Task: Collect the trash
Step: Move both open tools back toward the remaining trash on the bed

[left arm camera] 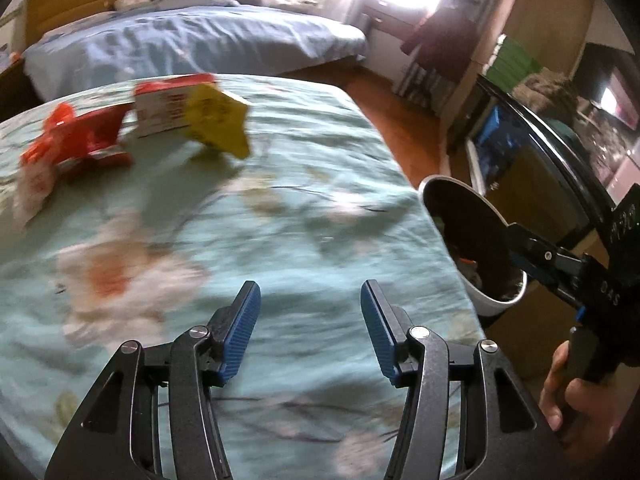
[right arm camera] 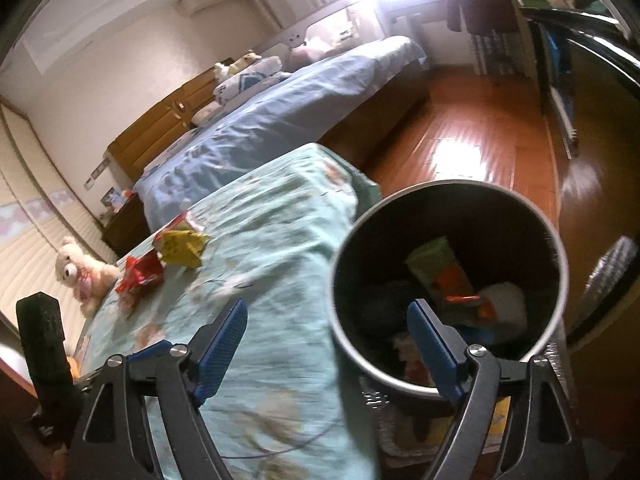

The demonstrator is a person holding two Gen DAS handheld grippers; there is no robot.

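Note:
On the teal flowered bedspread (left arm camera: 320, 184) lie a yellow wrapper (left arm camera: 218, 126), a red-and-white box (left arm camera: 168, 108) behind it and a red wrapper (left arm camera: 86, 138), all blurred, at the far left. My left gripper (left arm camera: 310, 292) hangs open over the bedspread with nothing between its blue pads. A round bin (right arm camera: 480, 212), white outside and dark inside, stands off the bed's right edge. It holds a green-and-orange packet (right arm camera: 440, 268) and other scraps. My right gripper (right arm camera: 326, 306) is open and empty, one finger over the bin's mouth, the other over the bed.
A plush bear (right arm camera: 80, 272) sits at the bed's far left edge. A second bed with a blue cover (left arm camera: 192, 40) stands beyond, with shiny wooden floor (right arm camera: 460, 140) between the beds and shelves (left arm camera: 516, 64) at the right. A hand (left arm camera: 568, 396) holds the right gripper.

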